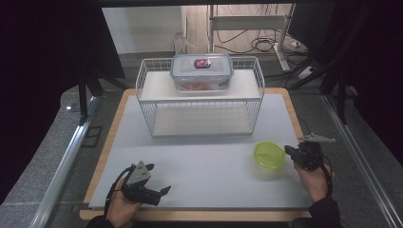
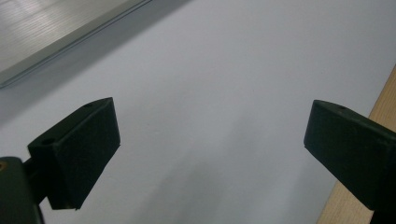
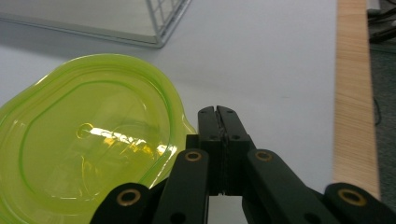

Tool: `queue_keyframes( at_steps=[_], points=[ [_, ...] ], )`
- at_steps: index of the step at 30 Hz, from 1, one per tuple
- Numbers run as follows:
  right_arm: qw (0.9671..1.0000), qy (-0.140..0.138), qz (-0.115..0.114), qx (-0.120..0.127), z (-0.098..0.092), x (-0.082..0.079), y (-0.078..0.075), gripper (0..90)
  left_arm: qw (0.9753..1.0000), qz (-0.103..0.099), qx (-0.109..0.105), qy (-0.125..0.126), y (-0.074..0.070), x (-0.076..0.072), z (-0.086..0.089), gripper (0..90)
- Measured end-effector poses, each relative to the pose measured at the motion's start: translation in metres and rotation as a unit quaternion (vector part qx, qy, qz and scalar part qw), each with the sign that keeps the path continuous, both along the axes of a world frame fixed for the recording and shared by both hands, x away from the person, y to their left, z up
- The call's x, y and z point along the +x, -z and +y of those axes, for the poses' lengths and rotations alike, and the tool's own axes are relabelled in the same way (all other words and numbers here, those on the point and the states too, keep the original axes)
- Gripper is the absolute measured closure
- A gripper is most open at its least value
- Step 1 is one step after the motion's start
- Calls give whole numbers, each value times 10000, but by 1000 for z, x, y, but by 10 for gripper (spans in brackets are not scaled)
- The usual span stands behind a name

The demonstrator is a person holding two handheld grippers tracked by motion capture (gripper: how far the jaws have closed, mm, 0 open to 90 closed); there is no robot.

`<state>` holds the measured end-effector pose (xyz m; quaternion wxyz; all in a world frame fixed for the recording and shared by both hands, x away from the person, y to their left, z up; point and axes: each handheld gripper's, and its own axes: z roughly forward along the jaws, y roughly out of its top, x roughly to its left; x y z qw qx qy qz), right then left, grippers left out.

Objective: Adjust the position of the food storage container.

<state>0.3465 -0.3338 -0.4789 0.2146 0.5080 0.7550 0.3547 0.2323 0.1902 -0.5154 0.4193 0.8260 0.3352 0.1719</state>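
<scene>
item: green-lidded round container on desk, front right, just left of the right hand-held gripper, jaws pressed together beside its rim; left hand-held gripper wide open, well apart.

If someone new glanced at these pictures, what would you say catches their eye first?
Probably the bright lime-green lidded container at the right of the grey mat, with the shut right claw right beside it. Next comes the white wire shelf rack at the back, with a clear blue-rimmed lidded box on its upper shelf. The left claw hangs open near the front edge.
</scene>
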Motion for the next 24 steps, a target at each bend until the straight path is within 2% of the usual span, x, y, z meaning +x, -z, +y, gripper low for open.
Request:
queue_keyframes(
  at_steps=[9, 14, 19, 24],
  points=[
    [9995, -304, 48, 74, 20, -1, 1, 894, 10000, 15, 16, 26, 0, 0, -1, 34],
    [9998, -200, 81, -22, 18, -2, 3, 879, 10000, 14, 25, 22, 0, 0, 0, 34],
    [9995, -126, 270, -84, 13, -8, 9, 885, 10000, 17, 46, 25, 0, 0, 0, 34],
    [9986, -320, 426, -10, 19, -13, 12, 886, 10000, 14, 49, 25, 0, 0, 0, 34]
  ],
)
